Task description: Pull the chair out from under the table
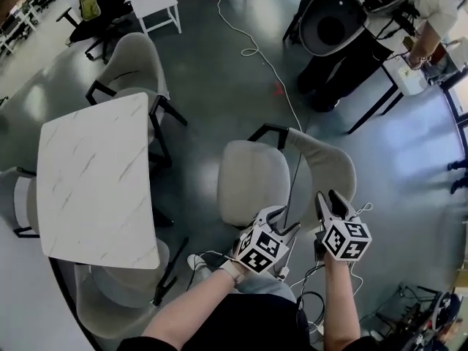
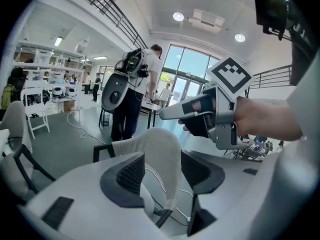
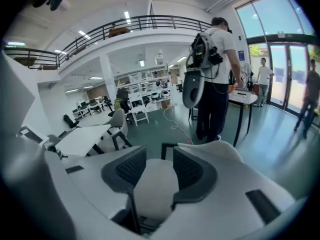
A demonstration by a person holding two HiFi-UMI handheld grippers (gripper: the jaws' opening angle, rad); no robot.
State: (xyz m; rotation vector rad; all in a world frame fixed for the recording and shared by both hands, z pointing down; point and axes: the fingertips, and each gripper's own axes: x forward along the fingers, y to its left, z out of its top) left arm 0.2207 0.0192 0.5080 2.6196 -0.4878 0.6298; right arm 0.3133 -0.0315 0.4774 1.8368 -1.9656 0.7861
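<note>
Head view: the table (image 1: 95, 181) stands at left, with 3 chairs tucked against its top, left and bottom edges. The chair (image 1: 254, 181) of the task stands out on the floor (image 1: 205, 64) to the right of the table, clear of it, with a strip of floor between them. Its backrest is on the side away from the table. The left gripper (image 1: 284, 224) and the right gripper (image 1: 328, 199) are side by side just below the backrest, both pointing up the picture toward it. A white cable (image 1: 252, 50) runs across the floor above the chair. A person (image 1: 351, 42) stands at upper right beside a small table.

Left gripper view: the jaws are apart, and the 2 dark pads touch nothing. The chair's backrest (image 2: 161, 144) shows in the gap, but it lies beyond the pads and is not gripped. The right gripper (image 2: 175, 113) hangs above it at right, held in a hand (image 2: 265, 119). The person (image 2: 132, 99) stands behind.

Right gripper view: these jaws are apart too, with nothing clamped. The chair's seat (image 3: 152, 189) fills the gap from below, and the curved backrest shows just right of the right pad. The table (image 3: 82, 139) is further off at left, and the person (image 3: 215, 79) stands at a dark-legged table on the right.
</note>
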